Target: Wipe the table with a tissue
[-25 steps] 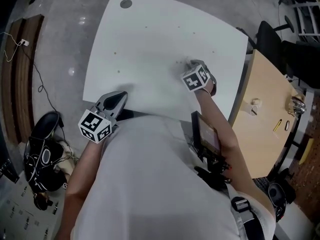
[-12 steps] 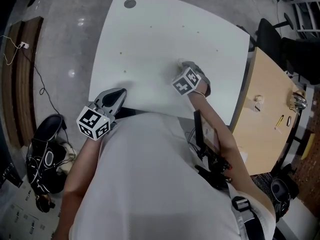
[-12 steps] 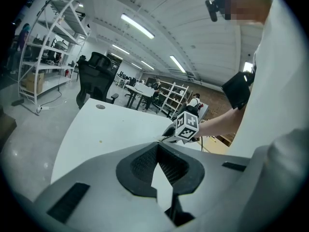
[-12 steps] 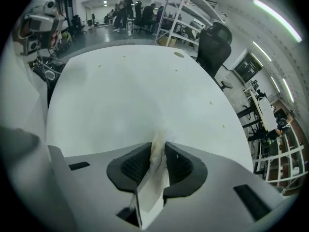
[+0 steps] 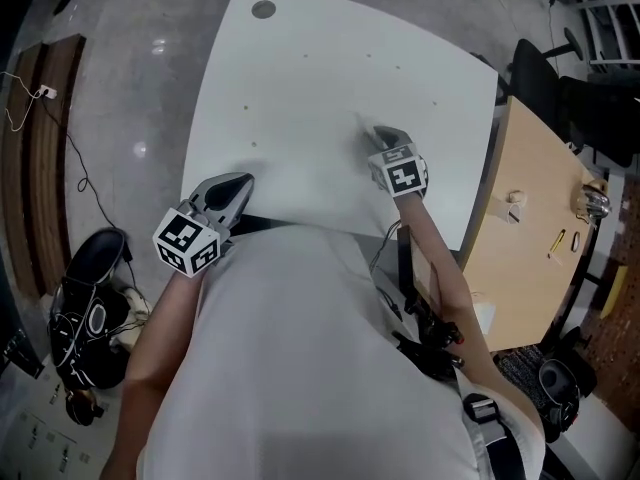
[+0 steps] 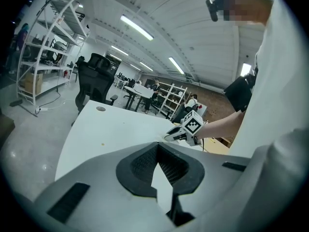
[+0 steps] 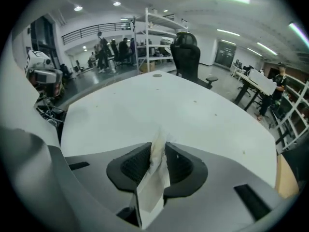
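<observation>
Wiping looks to be the step in hand on the broad white rounded counter (image 5: 300, 78). It lies almost bare, with only a round grey cap (image 5: 263, 9) near its far corner, and the working end of the job sits toward the right of its near half.

The right grey two-jaw gripper (image 5: 376, 134) points steeply down onto the counter's surface there. The left grey two-jaw gripper (image 5: 238, 186) hangs at the near edge, well apart from the right one and taking no part in the wiping. In its own view its jaws are drawn together at the tips with nothing between them, only the counter showing through the slit behind.

The right gripper's jaws stand partly apart and are clenched on the crumpled white paper tissue (image 7: 153, 178). The tissue runs up between the ribbed pads and pokes out past the tips toward the counter. Whether its free end is actually pressed flat on the surface I cannot tell from these views.

By my judgement much of the counter is left to cover. The next move calls for a level sweep with the tissue kept down on the surface and the grip kept firm so the thin paper does not slip out or tear.
</observation>
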Tool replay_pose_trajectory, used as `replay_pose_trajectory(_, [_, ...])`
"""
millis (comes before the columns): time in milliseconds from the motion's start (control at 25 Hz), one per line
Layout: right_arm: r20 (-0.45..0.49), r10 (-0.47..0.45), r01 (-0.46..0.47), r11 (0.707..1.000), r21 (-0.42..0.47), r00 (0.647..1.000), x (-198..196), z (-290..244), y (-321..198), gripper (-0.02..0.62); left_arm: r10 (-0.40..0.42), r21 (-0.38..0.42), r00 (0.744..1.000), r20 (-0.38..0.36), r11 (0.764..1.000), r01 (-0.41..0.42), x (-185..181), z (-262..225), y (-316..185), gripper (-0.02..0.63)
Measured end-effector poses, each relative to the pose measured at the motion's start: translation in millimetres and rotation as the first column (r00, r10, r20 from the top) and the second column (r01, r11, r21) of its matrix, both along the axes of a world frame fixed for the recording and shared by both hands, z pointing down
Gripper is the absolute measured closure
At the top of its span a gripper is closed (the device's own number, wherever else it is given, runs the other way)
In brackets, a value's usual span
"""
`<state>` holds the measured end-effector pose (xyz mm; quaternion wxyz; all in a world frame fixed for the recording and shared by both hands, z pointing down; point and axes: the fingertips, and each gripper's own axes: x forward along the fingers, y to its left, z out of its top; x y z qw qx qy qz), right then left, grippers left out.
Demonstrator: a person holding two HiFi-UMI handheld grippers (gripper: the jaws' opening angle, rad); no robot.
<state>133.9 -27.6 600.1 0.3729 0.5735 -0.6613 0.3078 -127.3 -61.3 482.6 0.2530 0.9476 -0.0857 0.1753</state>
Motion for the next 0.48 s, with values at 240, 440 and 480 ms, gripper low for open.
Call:
replay_pose_trajectory(240, [-0.141, -0.02, 0.008, 0.996, -0.085, 0.99, 24, 17, 7, 0.506, -0.026, -0.007, 1.0, 0.001, 1.0, 0.026, -8, 1, 3, 0.6])
replay_pose_trajectory(440, [-0.255, -0.194, 0.161, 0.976, -0.145, 0.947, -15, 20, 2, 0.506, -0.051, -0.012, 0.999, 0.001, 0.999, 0.051, -17, 2, 2, 0.6])
replay_pose_trajectory(480, [-0.254, -0.246, 0.212, 0.965, -0.154, 0.935, -30, 21, 0, 0.506, -0.055, -0.014, 0.998, 0.003, 0.998, 0.055, -18, 4, 2, 0.6])
